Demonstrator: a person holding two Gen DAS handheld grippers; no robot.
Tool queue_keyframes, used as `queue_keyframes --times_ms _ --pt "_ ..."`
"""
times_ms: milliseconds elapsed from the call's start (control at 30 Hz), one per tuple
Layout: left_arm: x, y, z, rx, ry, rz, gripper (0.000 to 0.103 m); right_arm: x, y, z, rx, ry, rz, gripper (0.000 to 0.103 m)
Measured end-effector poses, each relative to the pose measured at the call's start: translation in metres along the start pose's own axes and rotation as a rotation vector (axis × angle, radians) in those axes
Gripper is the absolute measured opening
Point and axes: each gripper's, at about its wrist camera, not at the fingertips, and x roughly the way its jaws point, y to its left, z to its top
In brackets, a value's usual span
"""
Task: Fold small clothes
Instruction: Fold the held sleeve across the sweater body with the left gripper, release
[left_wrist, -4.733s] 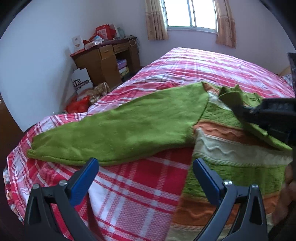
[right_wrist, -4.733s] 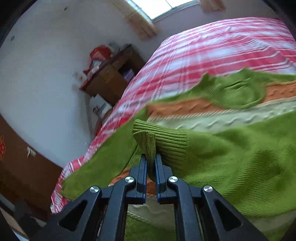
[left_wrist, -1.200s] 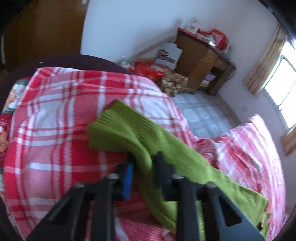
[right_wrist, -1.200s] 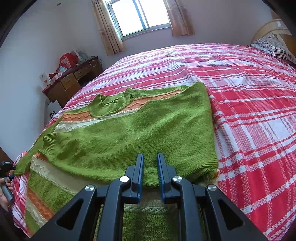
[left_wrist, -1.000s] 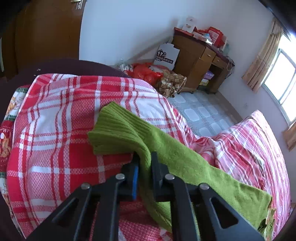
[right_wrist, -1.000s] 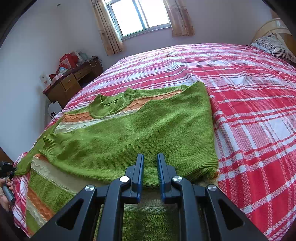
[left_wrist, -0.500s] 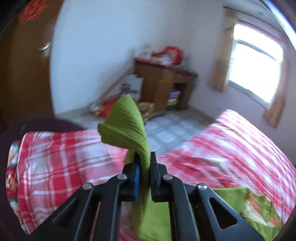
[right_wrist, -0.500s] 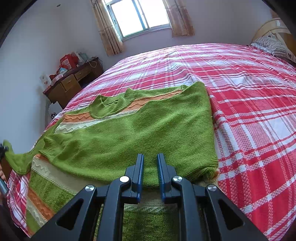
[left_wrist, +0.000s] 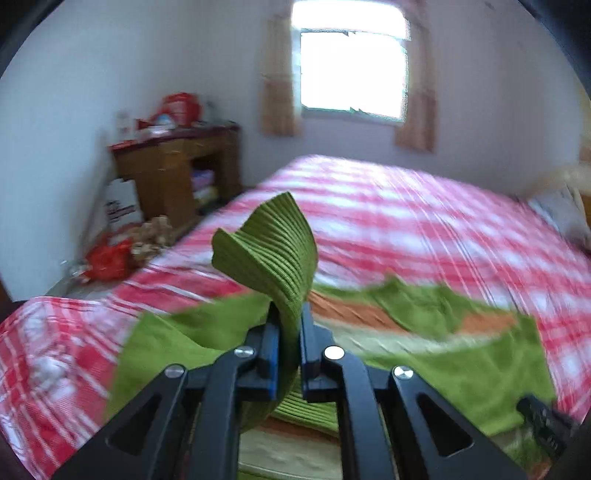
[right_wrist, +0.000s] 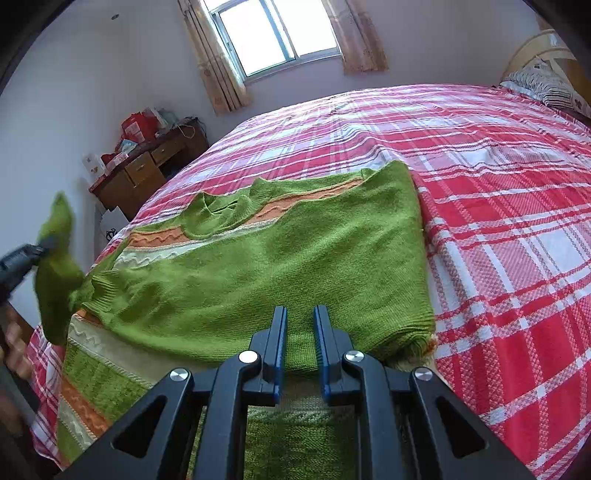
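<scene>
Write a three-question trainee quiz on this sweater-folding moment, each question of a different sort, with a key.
1. True or false: the left gripper is shut on the ribbed green sleeve cuff of the green knitted sweater with orange and cream stripes.
2. Multiple choice: the right gripper is A) clamped on the collar, B) holding nothing, poised over the sweater's body, C) out of view.
3. Fill in: the sweater lies on a bed with a red and white ____ bedspread.

Key: 1 true; 2 B; 3 plaid.
</scene>
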Motion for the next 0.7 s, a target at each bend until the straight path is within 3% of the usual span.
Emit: queue_keyframes --times_ms 233,433,533,600,633,667,700 --pt "0.018 -0.064 -0.036 0.155 0.105 -0.059 0.008 0.0 -0.001 0.0 0.008 -0.003 0.008 0.015" --pt "0.024 -0.073 -0.043 0.195 0.174 -0.063 0.008 0.0 -0.001 0.0 0.007 -0.004 0.006 0.015" --pt "0.028 -0.083 -0.048 0.262 0.214 -0.038 0.011 0.0 -0.002 0.0 0.012 0.002 0.007 0.015" --pt "0.02 -0.081 -0.048 0.271 0.222 -0.066 0.017 0.0 -0.004 0.001 0.02 0.01 0.014 0.015" --pt "0.017 -0.077 -0.047 0.262 0.237 -0.078 0.028 0.0 -0.005 0.002 0.025 0.013 0.02 0.016" --pt "0.014 -0.073 -0.047 0.251 0.251 -0.079 0.049 0.001 -0.007 0.004 0.033 0.019 0.033 0.018" --pt "0.011 -0.069 -0.047 0.238 0.265 -0.072 0.07 0.002 -0.008 0.005 0.038 0.025 0.057 0.027"
